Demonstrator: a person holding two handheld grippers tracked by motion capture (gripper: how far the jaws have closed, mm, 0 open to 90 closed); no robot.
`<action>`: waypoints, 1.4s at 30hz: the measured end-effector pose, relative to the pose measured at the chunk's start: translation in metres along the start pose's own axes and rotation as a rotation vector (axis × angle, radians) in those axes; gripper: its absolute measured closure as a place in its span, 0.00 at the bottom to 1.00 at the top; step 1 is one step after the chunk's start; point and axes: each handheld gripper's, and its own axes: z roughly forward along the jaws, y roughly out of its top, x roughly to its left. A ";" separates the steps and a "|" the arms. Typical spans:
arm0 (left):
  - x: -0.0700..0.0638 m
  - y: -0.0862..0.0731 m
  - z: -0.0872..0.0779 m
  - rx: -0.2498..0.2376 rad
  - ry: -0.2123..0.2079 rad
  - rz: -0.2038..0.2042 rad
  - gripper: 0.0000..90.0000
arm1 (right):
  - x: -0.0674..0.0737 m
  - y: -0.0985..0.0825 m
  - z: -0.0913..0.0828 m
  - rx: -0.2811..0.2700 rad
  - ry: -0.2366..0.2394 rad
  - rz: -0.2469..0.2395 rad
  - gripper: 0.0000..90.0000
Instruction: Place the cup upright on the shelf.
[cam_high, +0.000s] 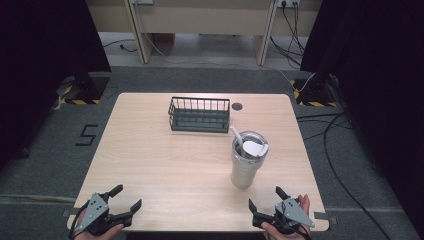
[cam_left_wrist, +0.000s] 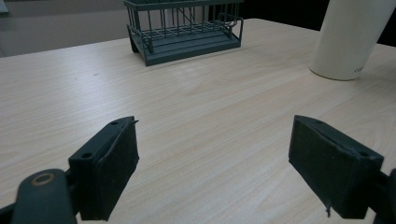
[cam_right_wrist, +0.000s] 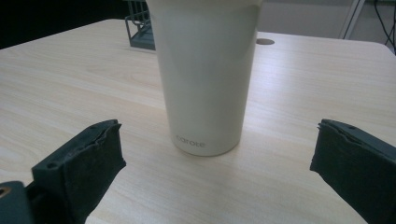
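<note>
Tabletop tumbler (cam_right_wrist: 208, 79), top cut off

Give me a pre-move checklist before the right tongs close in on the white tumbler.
1. Right tongs open wide enough for the tumbler: ok, the jaws stand far apart in the right gripper view.
2. Tumbler upright on the table: ok.
3. Tumbler lined up between the right jaws: ok, it sits near the middle, ahead of them.
4. Path to the tumbler free: ok, bare wood lies between.
5. Left tongs out of the way: ok, open, at the near left edge.
6. Straw and lid secure: cannot tell.
7. Wire basket clear of the tumbler: ok, apart, farther back.
</note>
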 end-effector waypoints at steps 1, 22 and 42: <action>0.000 0.000 0.000 0.000 0.000 0.000 0.17 | 0.000 0.000 0.000 0.000 0.000 0.000 0.02; -0.001 0.000 -0.001 -0.007 -0.010 0.000 0.17 | 0.001 0.019 0.031 -0.027 -0.026 0.001 0.04; -0.002 0.000 -0.001 -0.008 -0.017 0.003 0.17 | 0.006 0.036 0.074 -0.036 -0.016 -0.013 0.05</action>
